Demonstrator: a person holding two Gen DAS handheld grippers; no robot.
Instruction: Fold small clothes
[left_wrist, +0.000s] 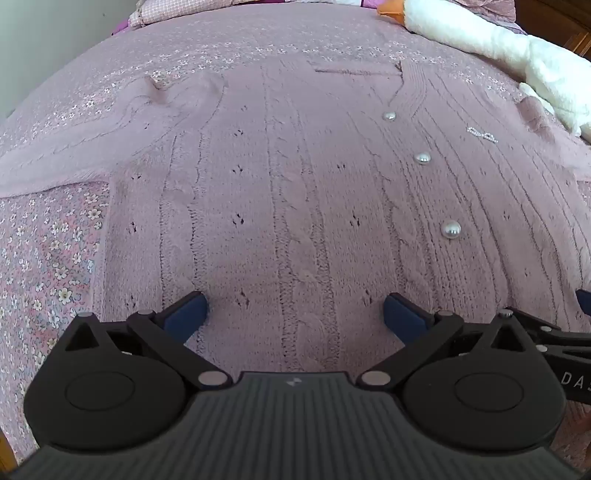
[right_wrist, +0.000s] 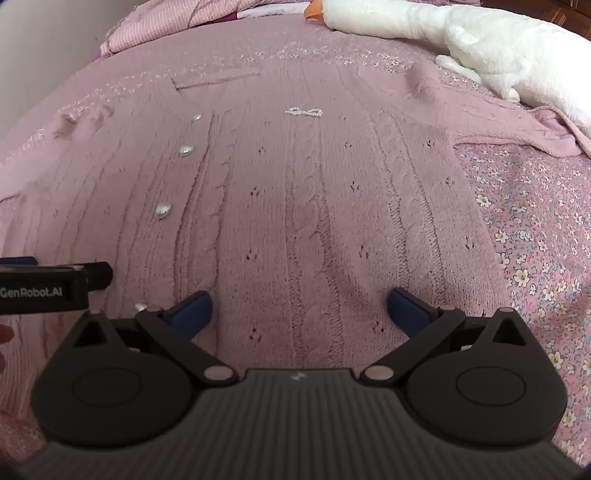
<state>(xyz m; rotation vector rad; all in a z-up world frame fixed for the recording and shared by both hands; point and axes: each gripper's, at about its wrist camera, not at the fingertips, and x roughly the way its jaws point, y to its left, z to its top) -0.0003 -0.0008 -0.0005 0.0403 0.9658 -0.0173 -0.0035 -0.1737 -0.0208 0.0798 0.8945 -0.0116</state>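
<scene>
A pink cable-knit cardigan (left_wrist: 280, 192) (right_wrist: 317, 206) with pearl buttons (left_wrist: 422, 158) (right_wrist: 163, 210) lies flat, front up, on the bed. A small bead bow (right_wrist: 303, 112) sits on its chest. My left gripper (left_wrist: 295, 314) hovers open over the lower left half of the cardigan, nothing between its blue pads. My right gripper (right_wrist: 299, 312) is open above the lower right half, also holding nothing. The left sleeve (left_wrist: 55, 162) stretches out leftward. The right sleeve (right_wrist: 524, 133) runs toward the plush toy. Each gripper shows at the edge of the other's view.
A floral pink bedspread (left_wrist: 48, 258) (right_wrist: 535, 229) covers the bed around the cardigan. A white plush goose (left_wrist: 517, 55) (right_wrist: 480, 40) lies along the far right. Pink checked pillows (right_wrist: 166, 22) sit at the head, with a pale wall (left_wrist: 44, 44) to the left.
</scene>
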